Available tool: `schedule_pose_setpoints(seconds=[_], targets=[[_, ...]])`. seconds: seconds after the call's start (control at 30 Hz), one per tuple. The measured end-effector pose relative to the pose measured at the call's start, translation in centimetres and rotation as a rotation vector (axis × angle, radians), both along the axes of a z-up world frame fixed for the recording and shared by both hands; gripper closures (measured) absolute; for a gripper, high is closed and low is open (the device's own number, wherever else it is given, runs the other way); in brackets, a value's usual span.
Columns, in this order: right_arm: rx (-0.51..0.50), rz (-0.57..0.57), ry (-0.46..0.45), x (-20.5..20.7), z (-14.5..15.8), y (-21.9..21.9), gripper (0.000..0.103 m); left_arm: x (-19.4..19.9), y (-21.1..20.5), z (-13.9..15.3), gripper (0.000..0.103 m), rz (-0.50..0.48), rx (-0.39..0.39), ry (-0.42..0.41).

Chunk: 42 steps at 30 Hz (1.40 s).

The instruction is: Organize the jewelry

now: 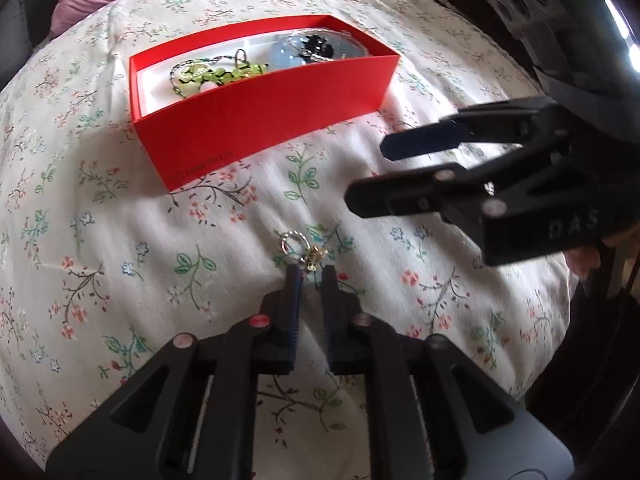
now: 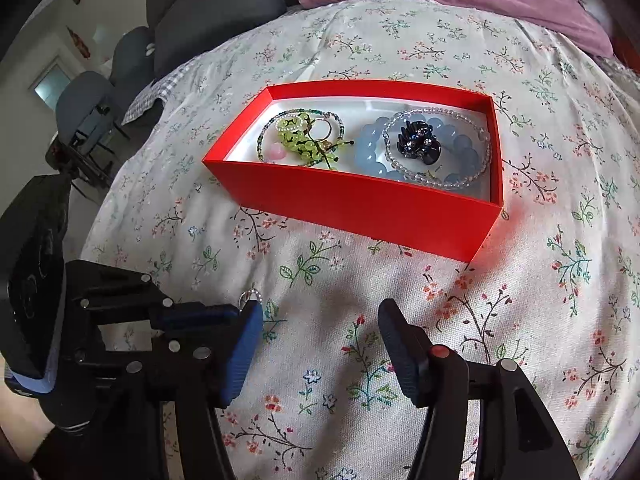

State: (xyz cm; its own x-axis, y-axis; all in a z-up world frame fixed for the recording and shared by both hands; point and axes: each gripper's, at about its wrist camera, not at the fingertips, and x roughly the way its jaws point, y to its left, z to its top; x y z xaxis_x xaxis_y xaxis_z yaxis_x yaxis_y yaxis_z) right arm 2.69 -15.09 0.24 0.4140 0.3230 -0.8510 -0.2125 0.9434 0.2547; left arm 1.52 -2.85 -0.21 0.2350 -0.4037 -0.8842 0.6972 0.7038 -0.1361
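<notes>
On the floral-printed white bedspread [image 1: 120, 240], the left claw [image 1: 311, 274] stands narrowly parted, touching a small silver ring with gold charm [image 1: 298, 246]. The right claw [image 2: 320, 344] gapes empty. Toward the far edge, the red rectangular cardboard box [image 2: 360, 204] holds beaded bracelets [image 2: 436, 152].

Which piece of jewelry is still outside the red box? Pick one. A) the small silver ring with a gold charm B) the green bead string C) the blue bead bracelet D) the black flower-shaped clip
A: the small silver ring with a gold charm lies on the floral bedspread at the tips of the left gripper, while the other pieces sit inside the red box.
</notes>
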Motion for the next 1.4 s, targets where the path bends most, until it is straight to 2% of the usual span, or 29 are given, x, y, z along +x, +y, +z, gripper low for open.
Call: schedule_pose_setpoints(seconds=[0.03, 0.33, 0.4, 0.57, 0.6, 0.7, 0.8, 1.07, 1.2, 1.3, 1.4], targets=[[-0.002, 0.000, 0.000, 0.0, 0.0, 0.0, 0.042, 0.1, 0.1, 0.1, 0.085, -0.001, -0.003, 0.001], [0.002, -0.015, 0.016, 0.4, -0.3, -0.2, 0.042, 2.2, 1.6, 0.8, 0.085, 0.094, -0.031, -0.011], [0.003, -0.018, 0.016, 0.4, -0.3, -0.3, 0.042, 2.4, 1.6, 0.6, 0.085, 0.094, -0.040, 0.004], [0.009, -0.031, 0.022, 0.3, -0.3, -0.6, 0.042, 2.4, 0.0, -0.4, 0.085, 0.044, -0.002, 0.000], [0.008, -0.032, 0.022, 0.3, -0.3, -0.6, 0.042, 2.2, -0.4, -0.5, 0.086, 0.026, 0.003, -0.009], [0.005, -0.031, 0.023, 0.2, -0.3, -0.6, 0.042, 1.6, -1.1, -0.5, 0.100, -0.012, 0.014, -0.021], [0.003, -0.033, 0.024, 0.1, -0.3, -0.7, 0.042, 1.4, -1.1, -0.4, 0.103, -0.014, 0.010, -0.026], [0.008, -0.017, 0.016, -0.4, -0.3, -0.2, 0.042, 2.2, 1.6, 0.7, 0.103, 0.103, -0.013, -0.042], [-0.013, 0.032, 0.008, -0.8, -0.5, 1.1, 0.042, 2.8, 3.2, 0.6, 0.103, 0.151, -0.039, -0.007], [-0.030, 0.040, -0.026, -1.1, -0.2, 1.7, 0.046, 3.2, 3.6, 0.4, 0.103, 0.170, -0.024, 0.013], [-0.017, 0.059, -0.034, -0.5, -0.3, 2.4, 0.065, 3.5, 3.7, 0.6, 0.101, 0.183, -0.034, 0.022]])
